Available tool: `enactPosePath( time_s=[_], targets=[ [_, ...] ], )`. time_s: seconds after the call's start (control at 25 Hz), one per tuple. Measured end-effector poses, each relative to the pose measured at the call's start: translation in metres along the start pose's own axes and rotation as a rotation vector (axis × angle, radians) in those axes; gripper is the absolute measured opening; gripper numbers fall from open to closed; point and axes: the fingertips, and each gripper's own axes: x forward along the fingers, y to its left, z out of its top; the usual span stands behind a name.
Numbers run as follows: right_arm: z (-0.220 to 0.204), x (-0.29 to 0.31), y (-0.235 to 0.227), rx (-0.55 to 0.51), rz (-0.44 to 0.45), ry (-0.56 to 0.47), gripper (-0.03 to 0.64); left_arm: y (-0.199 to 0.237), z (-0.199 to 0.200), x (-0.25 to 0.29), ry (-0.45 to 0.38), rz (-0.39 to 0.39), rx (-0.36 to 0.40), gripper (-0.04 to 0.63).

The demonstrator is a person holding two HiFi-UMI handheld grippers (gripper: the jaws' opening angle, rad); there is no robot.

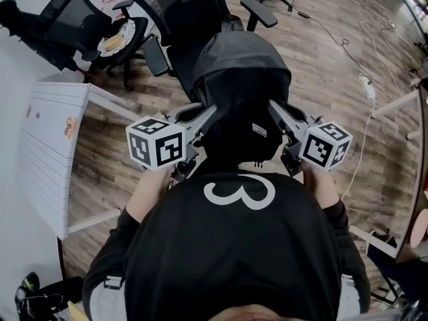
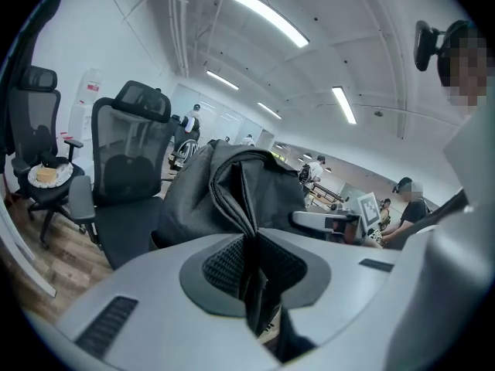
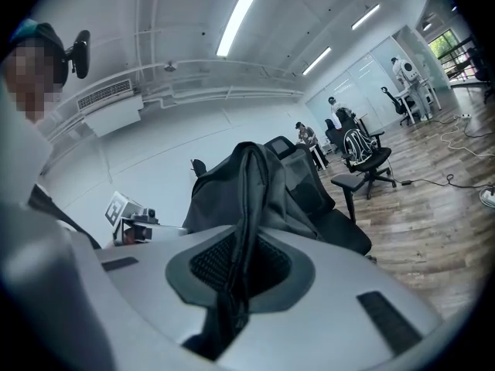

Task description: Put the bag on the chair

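Since the chair stands just ahead, backrest facing the person, best move is probably to carry forward level, pass between the armrests, lower until the seat takes the weight, then release. Bag is up in the air between both grippers, in front of the backrest, not on the seat yet. Left gripper is clamped on the bag's left-side fabric, right gripper on the right side. Both hands held out at about equal height, jaws angled inward and forward.
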Motion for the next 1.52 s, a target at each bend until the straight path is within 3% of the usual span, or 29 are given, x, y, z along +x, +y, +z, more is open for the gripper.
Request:
enactPosePath(
  time_s=[0.68,1.52],
  targets=[
    [0.022,0.084,-0.061,0.011,-0.023,0.05,0.051,0.085,0.037,0.054,0.021,0.005,-0.03,0.055],
    [0.085,0.246,-0.136,0.018,0.005,0.132,0.051,0.233,0.124,0.108,0.052,0.056,-0.119,0.055]
  ],
)
